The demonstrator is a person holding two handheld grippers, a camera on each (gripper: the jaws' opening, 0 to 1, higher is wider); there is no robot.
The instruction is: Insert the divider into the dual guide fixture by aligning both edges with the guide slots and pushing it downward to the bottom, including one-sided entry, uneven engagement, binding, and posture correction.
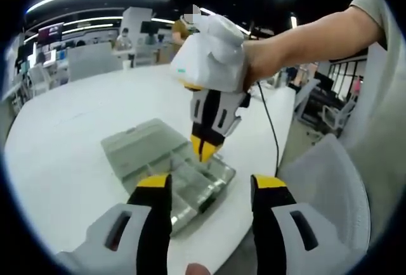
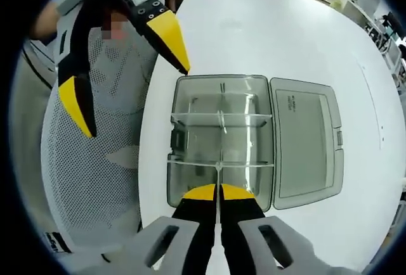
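Divider [image 2: 217, 180] stands thin and upright directly ahead of the right gripper [image 2: 218, 191], jaws closed on its edge, long axis running straight away, above the clear box [image 2: 190, 97]. Left gripper [image 1: 208, 185] hovers wide open, holding nothing.

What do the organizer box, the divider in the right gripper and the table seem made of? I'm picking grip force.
The organizer box looks like clear, glossy, greyish plastic: the table shows through its walls. The divider in the right gripper seems thin transparent plastic, seen edge-on, so its finish is hard to judge. The table appears smooth matte white, probably laminate.
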